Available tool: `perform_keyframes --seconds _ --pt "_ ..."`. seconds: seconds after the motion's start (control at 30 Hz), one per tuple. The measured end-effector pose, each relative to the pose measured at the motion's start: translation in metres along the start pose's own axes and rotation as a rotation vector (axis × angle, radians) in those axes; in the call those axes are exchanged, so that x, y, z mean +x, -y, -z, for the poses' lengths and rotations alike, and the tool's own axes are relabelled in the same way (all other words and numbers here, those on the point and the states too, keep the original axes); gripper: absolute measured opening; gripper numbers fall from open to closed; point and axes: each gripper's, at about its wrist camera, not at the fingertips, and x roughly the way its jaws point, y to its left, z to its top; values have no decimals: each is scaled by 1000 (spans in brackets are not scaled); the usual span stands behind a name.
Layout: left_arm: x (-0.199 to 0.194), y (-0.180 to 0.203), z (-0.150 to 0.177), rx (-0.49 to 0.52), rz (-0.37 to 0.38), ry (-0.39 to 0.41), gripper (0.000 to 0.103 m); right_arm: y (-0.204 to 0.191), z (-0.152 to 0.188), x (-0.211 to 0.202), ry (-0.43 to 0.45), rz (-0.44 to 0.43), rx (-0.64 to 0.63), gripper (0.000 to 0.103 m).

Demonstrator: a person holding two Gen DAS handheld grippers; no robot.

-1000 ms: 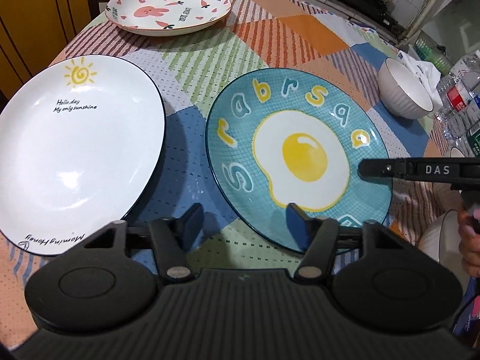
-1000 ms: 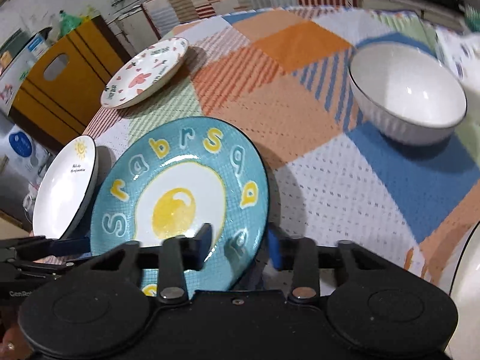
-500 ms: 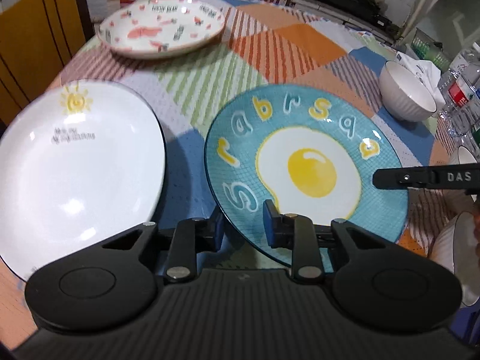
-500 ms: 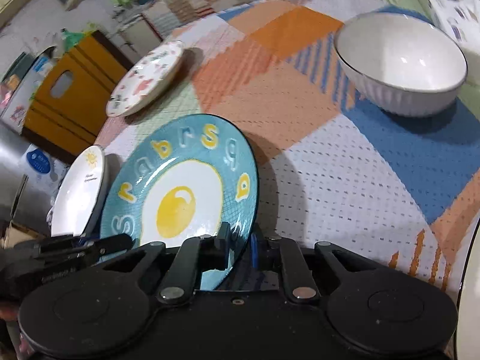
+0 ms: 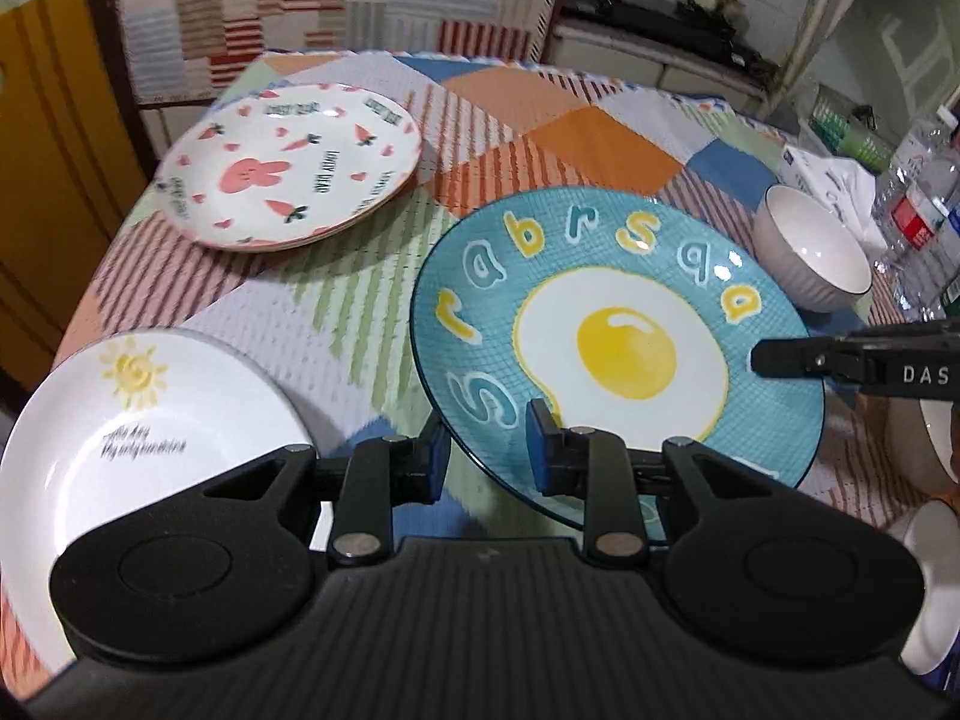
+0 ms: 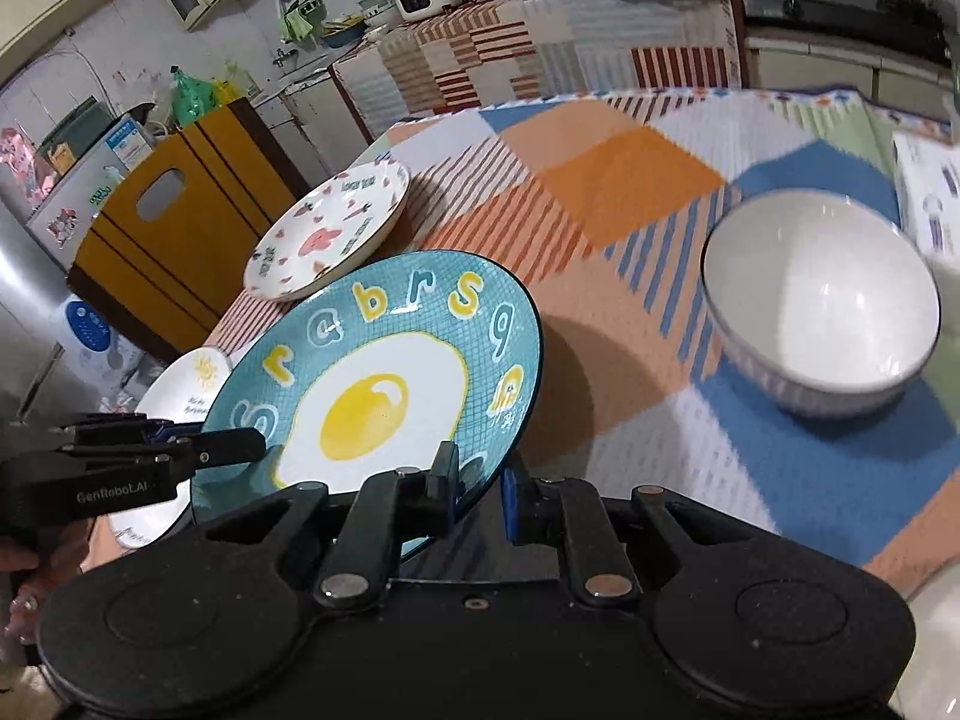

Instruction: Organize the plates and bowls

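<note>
Worktop (image 5: 540,114): table under a patchwork cloth of orange, blue, green and striped panels. Room: kitchen, tiled wall, cabinets, a counter behind draped in similar striped cloth, a yellow-orange cabinet (image 6: 174,228) at the far left.

Blue plate (image 5: 618,354): teal, fried-egg motif, ringed with the letters "S r a b r s q a"; tilted, its near edge raised off the cloth. Left gripper (image 5: 486,456): clamped on the plate's near rim. Right gripper (image 6: 477,489): clamped on the rim at the plate's right side; marked "DAS" on its side in the left view. The left tool reads "GenRobot.AI" in the right view.

Sun plate (image 5: 138,438): white, yellow sun, small script blurred; flat, just left of the blue plate.

Rabbit plate (image 5: 288,180): white, pink rabbit, carrots, hearts, lettering too blurred to read; far left of worktop.

White ribbed bowl (image 6: 822,306): upright, right of the blue plate, apart from it.

Water bottles (image 5: 918,222): right edge, red labels unreadable.
</note>
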Motion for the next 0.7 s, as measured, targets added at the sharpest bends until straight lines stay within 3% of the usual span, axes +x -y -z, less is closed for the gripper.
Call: perform_keyframes --seconds 0.57,0.7 --pt "51 2 -27 2 2 -54 25 20 -25 38 27 110 -47 21" --pt "57 7 -23 13 -9 -79 26 15 -24 48 -17 174 -39 24"
